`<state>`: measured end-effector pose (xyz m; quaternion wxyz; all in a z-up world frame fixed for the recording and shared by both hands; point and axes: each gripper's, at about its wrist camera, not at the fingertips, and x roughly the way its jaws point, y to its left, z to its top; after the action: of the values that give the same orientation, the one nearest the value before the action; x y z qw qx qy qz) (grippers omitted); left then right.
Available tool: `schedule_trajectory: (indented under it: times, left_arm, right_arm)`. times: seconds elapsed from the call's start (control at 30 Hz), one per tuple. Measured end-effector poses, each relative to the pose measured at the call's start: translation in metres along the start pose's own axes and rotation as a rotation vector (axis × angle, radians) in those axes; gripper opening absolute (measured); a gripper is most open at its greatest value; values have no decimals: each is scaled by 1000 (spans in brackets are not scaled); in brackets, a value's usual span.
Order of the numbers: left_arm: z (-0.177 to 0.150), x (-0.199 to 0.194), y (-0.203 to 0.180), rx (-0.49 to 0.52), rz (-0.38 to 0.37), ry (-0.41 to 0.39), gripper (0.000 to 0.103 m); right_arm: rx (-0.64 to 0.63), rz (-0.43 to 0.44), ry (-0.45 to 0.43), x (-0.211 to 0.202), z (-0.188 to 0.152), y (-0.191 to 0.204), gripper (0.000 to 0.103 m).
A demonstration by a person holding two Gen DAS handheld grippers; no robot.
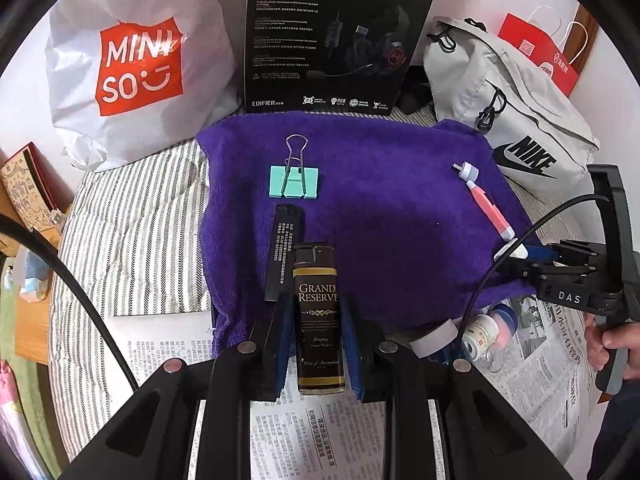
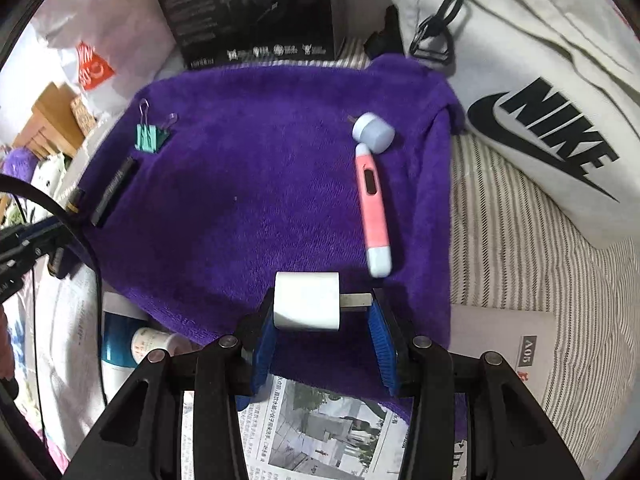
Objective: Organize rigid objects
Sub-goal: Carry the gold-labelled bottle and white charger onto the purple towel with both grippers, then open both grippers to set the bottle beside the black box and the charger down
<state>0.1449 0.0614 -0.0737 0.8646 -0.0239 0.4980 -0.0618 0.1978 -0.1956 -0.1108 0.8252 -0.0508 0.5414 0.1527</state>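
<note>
Work surface: a purple towel (image 1: 360, 208) spread over a striped bedsheet (image 1: 132, 240), with sheets of newspaper (image 1: 320, 432) along its near edge. At the far side stand a white MINISO bag (image 1: 132, 68), a black Edifier headset box (image 1: 328, 36) and a grey Nike bag (image 1: 516, 120); a red paper bag (image 1: 540, 56) sits behind the Nike bag.

On the towel, left part: a mint binder clip (image 1: 294, 182) and, just nearer, a black bar with white print (image 1: 282, 252). On the right part: a pink-and-white pen-shaped device (image 2: 372, 212) with a small round white cap (image 2: 374, 128) at its far end.

My left gripper (image 1: 318, 332) points away from me over the towel's near edge; its blue-padded fingers stand on either side of a brown lighter labelled Grand Reserve (image 1: 319, 320), close against its sides, though I cannot tell whether they press it.

My right gripper (image 2: 320, 320) is at the towel's near-right edge, held by a hand (image 1: 612, 348) seen in the left wrist view. Its fingers are set fairly wide around a white plug adapter (image 2: 307, 301): the body lies against the left pad and the metal prong reaches to the right finger.

Small bottles (image 1: 484, 334) lie on the newspaper between the two grippers.
</note>
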Motion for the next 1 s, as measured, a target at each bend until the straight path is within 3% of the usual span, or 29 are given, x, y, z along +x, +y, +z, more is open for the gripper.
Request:
schedule_trajectory:
  times: [0.2,0.63,0.77,1.0]
  left_arm:
    - [1,4,3,-4,-3,5,23]
    - [11,16,-5,0,-23,24,23]
    - [16,24,-8,5,-17,40,23]
    - [24,42,-6,-20,-38,55,22]
  right_arm:
    - [-21,-39,-2,5,1,8,43]
    - [-24,-13,28,6,4,5,47]
    - [5,36,19,-5,1,0,50]
    - [-2,37,-14,-20,-3,3,56]
